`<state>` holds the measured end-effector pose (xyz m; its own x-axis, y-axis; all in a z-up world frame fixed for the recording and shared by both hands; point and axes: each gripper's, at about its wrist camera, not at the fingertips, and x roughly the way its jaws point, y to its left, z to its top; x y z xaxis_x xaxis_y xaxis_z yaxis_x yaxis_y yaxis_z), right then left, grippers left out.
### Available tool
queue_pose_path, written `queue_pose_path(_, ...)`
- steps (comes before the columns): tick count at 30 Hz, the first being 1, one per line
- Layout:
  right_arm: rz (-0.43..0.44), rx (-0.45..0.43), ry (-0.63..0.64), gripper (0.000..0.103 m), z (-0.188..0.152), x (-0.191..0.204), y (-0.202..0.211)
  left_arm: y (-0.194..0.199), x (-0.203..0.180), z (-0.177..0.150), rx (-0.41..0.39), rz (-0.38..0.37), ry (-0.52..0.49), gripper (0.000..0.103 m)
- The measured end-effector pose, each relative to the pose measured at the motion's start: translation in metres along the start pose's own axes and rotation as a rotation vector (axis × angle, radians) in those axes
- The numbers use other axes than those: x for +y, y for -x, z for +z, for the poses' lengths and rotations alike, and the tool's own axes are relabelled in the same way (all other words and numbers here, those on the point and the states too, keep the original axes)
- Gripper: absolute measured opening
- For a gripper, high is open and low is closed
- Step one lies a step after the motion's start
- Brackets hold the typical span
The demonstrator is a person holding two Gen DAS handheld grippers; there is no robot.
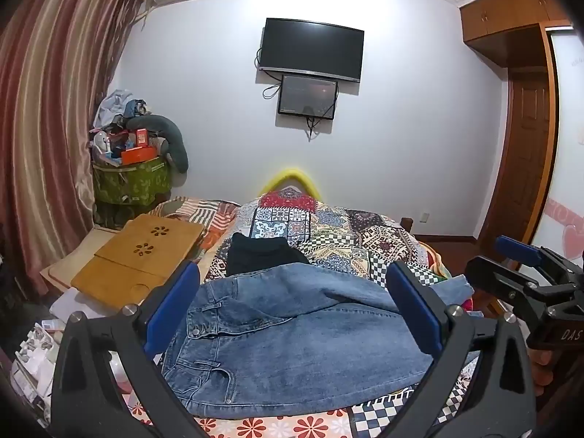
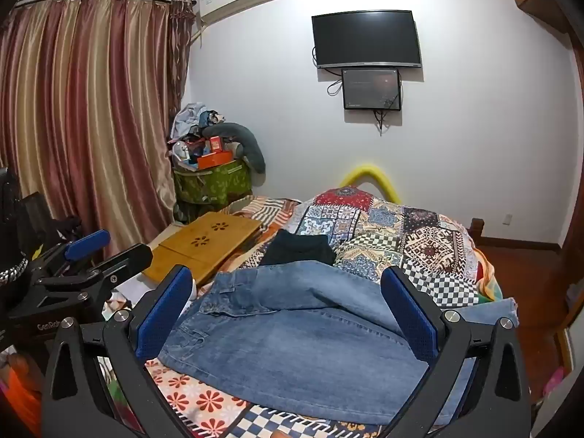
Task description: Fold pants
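Blue jeans lie spread across the patchwork bedspread, waistband and pockets to the left, legs running right. The same jeans fill the middle of the right wrist view. My left gripper hovers above them, open wide, its blue pads apart and nothing between them. My right gripper is likewise open and holds nothing. Each gripper shows in the other's view: the right one at the right edge, the left one at the left edge.
A folded black garment lies just beyond the jeans. A wooden lap tray rests on the bed's left side. A green bin piled with clutter stands by the curtain. A television hangs on the far wall.
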<state>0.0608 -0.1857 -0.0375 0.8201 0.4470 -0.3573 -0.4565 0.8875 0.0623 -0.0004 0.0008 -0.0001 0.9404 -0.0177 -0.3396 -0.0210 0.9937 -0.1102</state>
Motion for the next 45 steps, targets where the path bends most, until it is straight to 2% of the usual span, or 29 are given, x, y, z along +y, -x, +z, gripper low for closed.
queue_pose_path(45, -0.012, -0.022, 0.007, 0.103, 0.011, -0.013, 0.01, 0.007, -0.004, 0.005, -0.043, -0.002, 0.003, 0.103)
